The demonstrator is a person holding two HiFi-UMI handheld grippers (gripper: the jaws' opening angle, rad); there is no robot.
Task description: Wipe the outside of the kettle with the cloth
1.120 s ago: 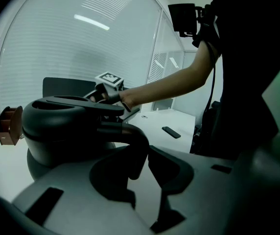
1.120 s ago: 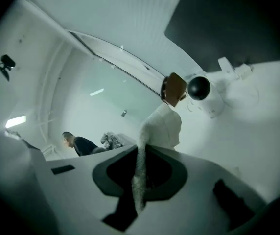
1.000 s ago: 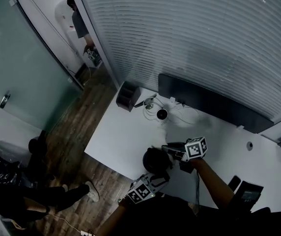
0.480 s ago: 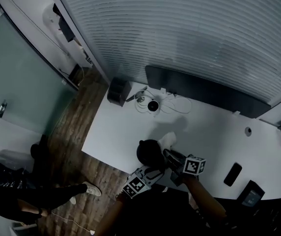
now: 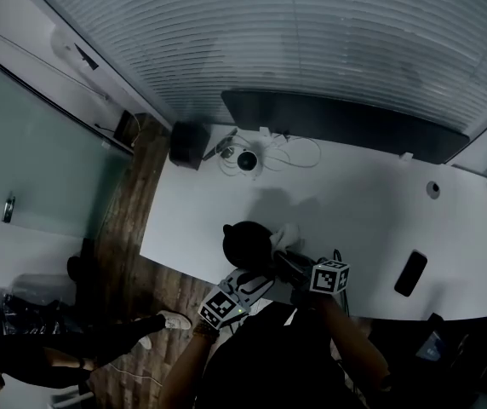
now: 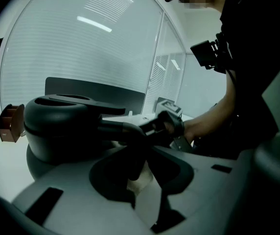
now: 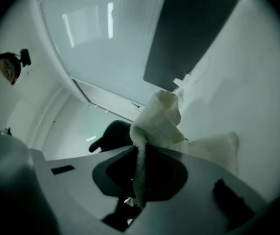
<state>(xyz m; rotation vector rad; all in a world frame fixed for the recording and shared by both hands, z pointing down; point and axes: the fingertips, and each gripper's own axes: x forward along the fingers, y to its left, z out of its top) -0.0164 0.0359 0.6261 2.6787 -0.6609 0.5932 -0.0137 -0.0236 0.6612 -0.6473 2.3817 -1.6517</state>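
Note:
The black kettle (image 5: pixel 245 244) stands near the front edge of the white table (image 5: pixel 371 211). My left gripper (image 5: pixel 256 281) is shut on the kettle's handle (image 6: pixel 123 130), which runs between its jaws in the left gripper view; the kettle's body (image 6: pixel 57 126) fills the left of that view. My right gripper (image 5: pixel 283 259) is shut on a white cloth (image 7: pixel 157 119), which bunches out past the jaws. In the head view the cloth (image 5: pixel 288 233) lies against the kettle's right side. The kettle (image 7: pixel 111 136) shows as a dark shape behind the cloth in the right gripper view.
A long dark panel (image 5: pixel 337 122) stands along the table's back edge. A black box (image 5: pixel 188 143) and a small round device with cables (image 5: pixel 246 160) sit at the back left. A dark phone (image 5: pixel 409 273) lies at the right. A person (image 5: pixel 56 348) is on the floor at left.
My right gripper has swung in and down with the cloth, from the kettle's right to against its side. The left gripper has kept its hold on the handle. The head view has shifted.

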